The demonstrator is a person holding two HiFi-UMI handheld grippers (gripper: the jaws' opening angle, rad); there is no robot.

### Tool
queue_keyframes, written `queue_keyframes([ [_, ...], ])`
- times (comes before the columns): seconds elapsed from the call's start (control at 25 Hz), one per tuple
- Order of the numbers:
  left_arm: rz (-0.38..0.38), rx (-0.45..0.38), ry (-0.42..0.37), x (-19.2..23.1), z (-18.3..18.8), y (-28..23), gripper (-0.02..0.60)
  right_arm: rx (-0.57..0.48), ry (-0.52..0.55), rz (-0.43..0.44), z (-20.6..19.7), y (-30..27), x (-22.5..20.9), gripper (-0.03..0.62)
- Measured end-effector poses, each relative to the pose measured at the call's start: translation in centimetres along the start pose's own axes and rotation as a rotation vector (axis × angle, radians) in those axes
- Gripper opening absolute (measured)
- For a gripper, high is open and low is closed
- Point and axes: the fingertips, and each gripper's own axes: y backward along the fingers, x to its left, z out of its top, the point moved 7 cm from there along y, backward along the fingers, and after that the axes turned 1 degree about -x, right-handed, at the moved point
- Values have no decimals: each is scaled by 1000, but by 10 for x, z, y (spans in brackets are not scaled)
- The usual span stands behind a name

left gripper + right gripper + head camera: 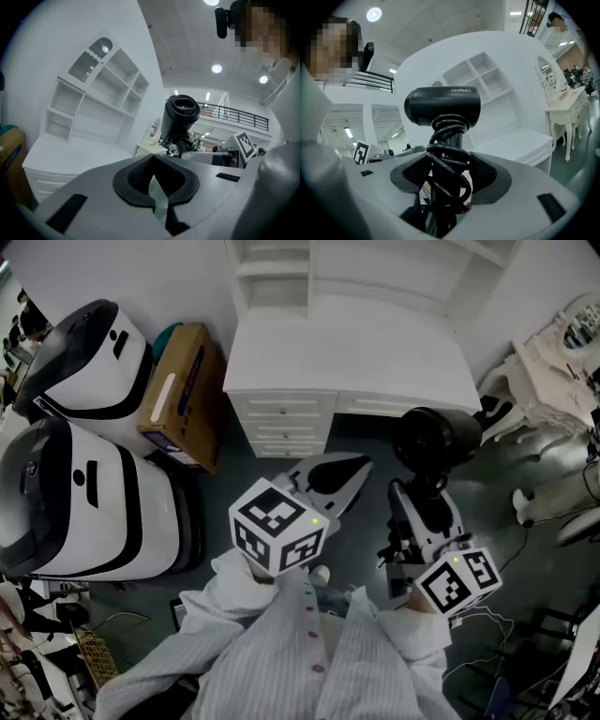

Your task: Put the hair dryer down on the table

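Observation:
A black hair dryer (436, 437) stands upright in my right gripper (424, 491), in the air just in front of the white desk (356, 362). In the right gripper view the dryer's barrel (443, 107) lies crosswise above the jaws, and its cord is coiled round the handle. The right gripper (445, 164) is shut on that wrapped handle. My left gripper (354, 465) is held beside it, to the left, shut with nothing between its jaws. From the left gripper (152, 158) the hair dryer (180, 115) shows just beyond the tips, nozzle end on.
The desk has drawers (281, 423) at its front left and a shelf unit (366, 273) at its back. A cardboard box (183, 395) and two white-and-black machines (80, 367) stand on the floor to the left. Cream ornate furniture (553, 362) is at the right.

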Motion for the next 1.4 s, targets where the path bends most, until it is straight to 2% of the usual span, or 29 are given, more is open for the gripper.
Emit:
queue_keyframes([
  [0.44,50,-40,-45,-31,-10,8,11,-8,3,25,-4,44,-10,253],
  [0.76,99,-50,-57,-31,-7,7,11,-22,-30,32,-7,57,-21,253],
  [1.12,77,-30,-55,8,2,-36,11,-5,-37,7,4,14,-56,253],
  [1.4,56,-18,-65,65,27,-89,11,8,-44,-12,27,-53,-95,253],
])
